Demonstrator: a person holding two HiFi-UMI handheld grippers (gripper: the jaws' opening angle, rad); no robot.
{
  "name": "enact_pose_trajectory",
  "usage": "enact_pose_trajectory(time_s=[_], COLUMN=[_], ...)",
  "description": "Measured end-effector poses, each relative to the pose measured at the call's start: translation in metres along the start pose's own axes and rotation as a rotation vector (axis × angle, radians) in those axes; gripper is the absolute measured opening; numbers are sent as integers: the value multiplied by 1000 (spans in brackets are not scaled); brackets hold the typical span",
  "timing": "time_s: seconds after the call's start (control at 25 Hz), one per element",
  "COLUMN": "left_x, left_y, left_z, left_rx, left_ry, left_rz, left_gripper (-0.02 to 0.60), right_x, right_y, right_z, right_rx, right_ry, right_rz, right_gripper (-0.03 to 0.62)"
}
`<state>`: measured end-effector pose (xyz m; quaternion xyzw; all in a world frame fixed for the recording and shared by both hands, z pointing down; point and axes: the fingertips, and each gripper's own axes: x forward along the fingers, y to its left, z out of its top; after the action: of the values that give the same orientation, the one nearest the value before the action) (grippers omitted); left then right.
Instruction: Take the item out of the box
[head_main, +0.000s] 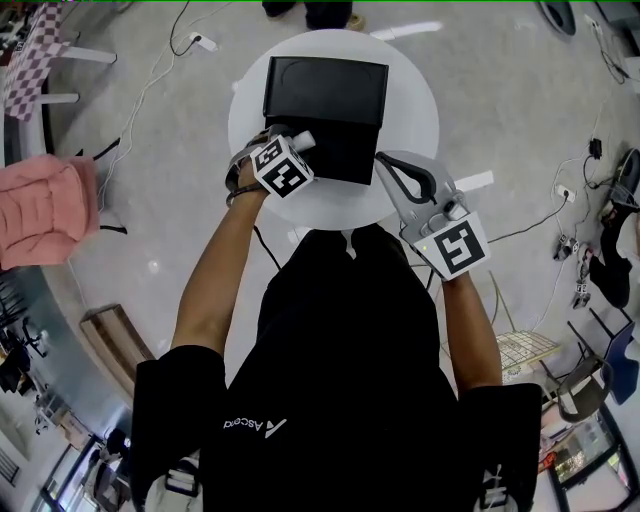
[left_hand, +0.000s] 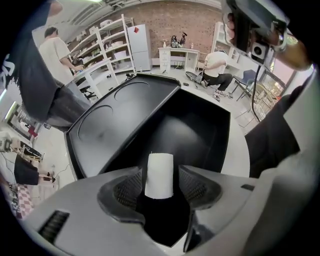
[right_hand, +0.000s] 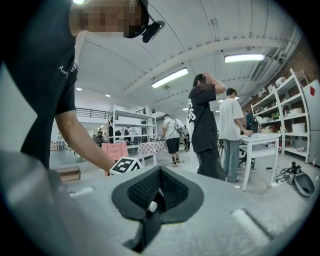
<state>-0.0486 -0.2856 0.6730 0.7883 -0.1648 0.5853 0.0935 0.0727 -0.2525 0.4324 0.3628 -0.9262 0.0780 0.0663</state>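
Observation:
An open black box (head_main: 335, 150) lies on the round white table (head_main: 410, 110), its lid (head_main: 325, 88) flat behind it. My left gripper (head_main: 290, 137) is at the box's front left corner. In the left gripper view a short white cylinder (left_hand: 159, 175) stands upright between the pads (left_hand: 127, 189), with a dark gap on either side, over the box's inside (left_hand: 200, 135); the left gripper (left_hand: 160, 184) is open. The same white cylinder (head_main: 303, 141) shows at the jaw tips from above. My right gripper (head_main: 384, 160) rests to the right of the box, its jaws together and holding nothing (right_hand: 159, 192).
A pink padded chair (head_main: 45, 210) stands to the left of the table, and cables (head_main: 150, 90) run over the floor around it. Several people, shelving (right_hand: 125, 125) and a white desk (right_hand: 262, 140) fill the room beyond. The table is small, with little rim around the box.

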Motion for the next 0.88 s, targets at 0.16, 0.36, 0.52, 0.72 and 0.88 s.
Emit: enact_pose_trajectory(time_s=[0.16, 0.36, 0.52, 0.72, 0.88], left_x=[11, 18, 20, 16, 5], left_y=[-2, -6, -5, -4, -2], left_z=[2, 3, 4, 9, 10], left_rx=[8, 23, 30, 11, -12], left_ry=[26, 41, 44, 9, -30], left_rz=[-23, -42, -42, -8, 31], left_gripper=[222, 221, 221, 203, 166], right_x=[0, -3, -6, -11, -12], right_y=[-6, -4, -5, -3, 4], right_z=[-6, -11, -14, -17, -17], right_rx=[6, 6, 0, -3, 2], right_ry=[8, 21, 37, 44, 46], right_rz=[4, 4, 0, -1, 9], right_gripper=[0, 0, 0, 0, 0])
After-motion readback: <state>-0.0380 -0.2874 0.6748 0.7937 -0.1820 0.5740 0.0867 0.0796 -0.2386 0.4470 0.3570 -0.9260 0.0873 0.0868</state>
